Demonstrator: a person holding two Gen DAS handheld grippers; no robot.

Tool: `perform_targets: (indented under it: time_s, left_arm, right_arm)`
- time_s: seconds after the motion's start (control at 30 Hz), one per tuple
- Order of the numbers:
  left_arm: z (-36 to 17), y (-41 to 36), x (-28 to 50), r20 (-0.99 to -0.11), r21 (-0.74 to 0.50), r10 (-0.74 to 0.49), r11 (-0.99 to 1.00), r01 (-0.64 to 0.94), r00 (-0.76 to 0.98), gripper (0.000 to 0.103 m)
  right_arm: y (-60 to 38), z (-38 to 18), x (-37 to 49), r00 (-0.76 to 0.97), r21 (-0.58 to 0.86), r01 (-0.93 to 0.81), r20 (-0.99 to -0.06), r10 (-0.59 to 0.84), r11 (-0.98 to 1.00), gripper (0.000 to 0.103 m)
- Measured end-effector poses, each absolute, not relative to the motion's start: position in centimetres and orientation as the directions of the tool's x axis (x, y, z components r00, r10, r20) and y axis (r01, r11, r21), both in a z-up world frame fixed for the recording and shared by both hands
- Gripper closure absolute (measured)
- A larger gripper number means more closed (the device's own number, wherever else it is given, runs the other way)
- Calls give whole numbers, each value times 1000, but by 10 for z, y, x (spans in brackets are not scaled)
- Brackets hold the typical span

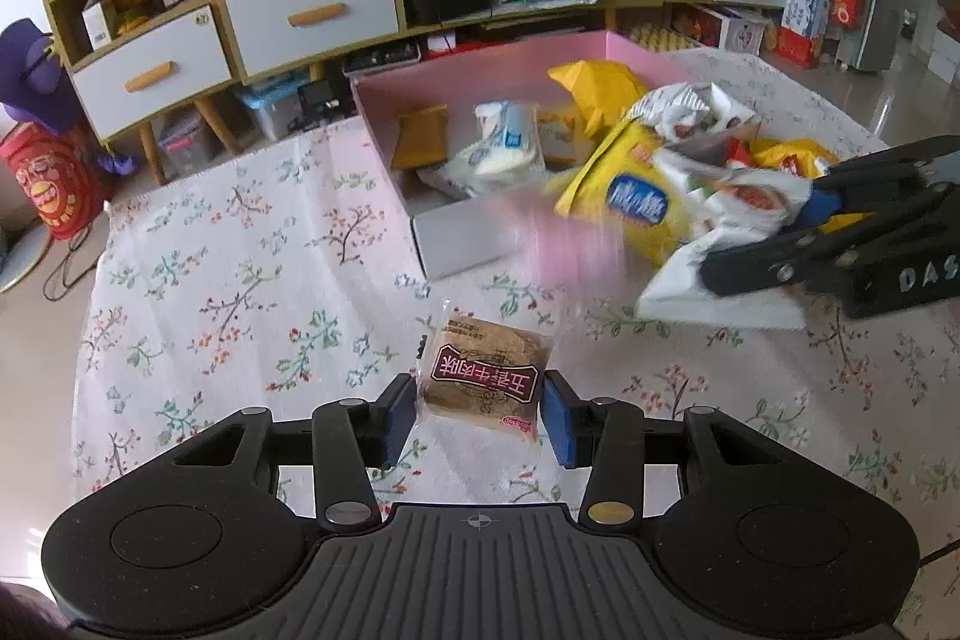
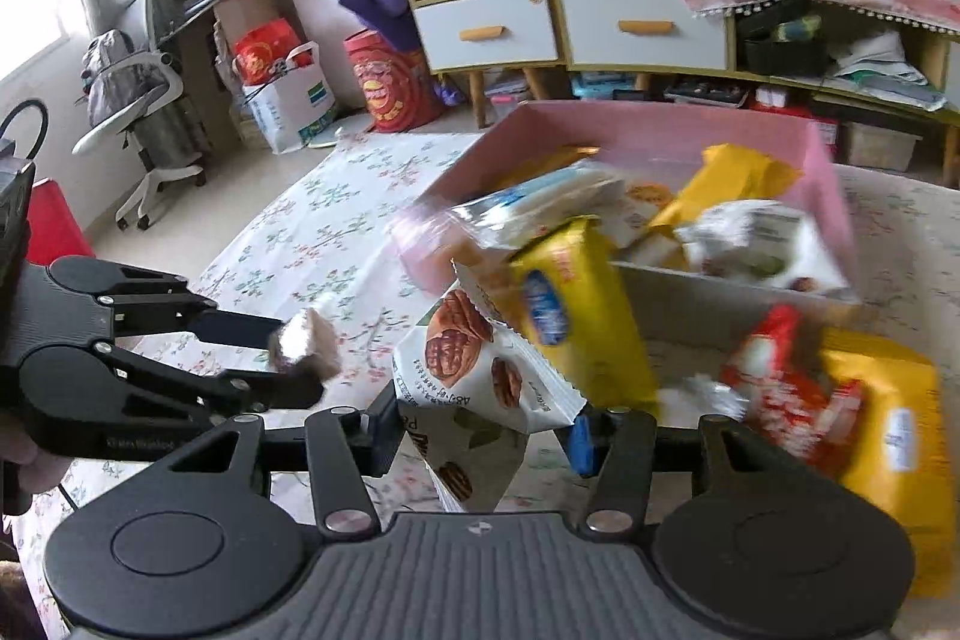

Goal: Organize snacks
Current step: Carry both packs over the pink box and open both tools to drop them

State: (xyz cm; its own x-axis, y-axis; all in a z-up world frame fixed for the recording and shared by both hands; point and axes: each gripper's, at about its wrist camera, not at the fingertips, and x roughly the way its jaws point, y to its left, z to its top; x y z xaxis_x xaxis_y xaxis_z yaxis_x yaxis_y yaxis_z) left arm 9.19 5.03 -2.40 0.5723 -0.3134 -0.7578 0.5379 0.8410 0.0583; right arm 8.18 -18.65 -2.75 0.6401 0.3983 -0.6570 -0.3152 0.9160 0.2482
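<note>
- Pink cardboard forms the snack box (image 1: 384, 112), which stands open on the floral counter (image 1: 240, 280); we use it as our landmark.
- We see the left gripper (image 1: 478, 421) pinching one small brown snack packet (image 1: 483, 379) just in front of the box's near wall. Its blue pads (image 1: 558, 424) press the packet's two side edges, and the printed label runs across from pad to pad, while the packet's far end points toward the box.
- We see the right gripper (image 2: 483, 439) pressed on one white packet printed with walnuts (image 2: 480, 376), at the box's near corner. The packet's long axis runs up and away from the gripper toward the box.
- Counting inside the box from the left wrist view, we make out a flat tan packet (image 1: 423, 136), a white wrapped packet (image 1: 498, 148) and a yellow bag (image 1: 591, 91).
- One yellow bag with a blue oval label (image 1: 630, 196) leans over the box's near edge. A red packet (image 2: 786, 388) and another yellow bag (image 2: 888, 436) lie outside it, beside its near wall.
- Motion blur smears the pile and the box's front wall, so we cannot read most labels or give a firm count of the heaped packets.
- Both grippers' bodies cut off the lower part of each view.
</note>
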Motion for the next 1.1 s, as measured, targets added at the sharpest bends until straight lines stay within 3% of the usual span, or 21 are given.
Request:
perform_targets:
  time_s: [0.67, 1.1]
  left_arm:
    - [11, 38, 80, -714, 80, -280, 878, 471, 642, 61]
    - [24, -7, 138, -710, 105, -253, 885, 454, 657, 61]
  right_arm:
    - [-270, -3, 86, 744, 281, -163, -594, 305, 946, 73]
    - [-285, 7, 125, 760, 357, -127, -564, 322, 925, 73]
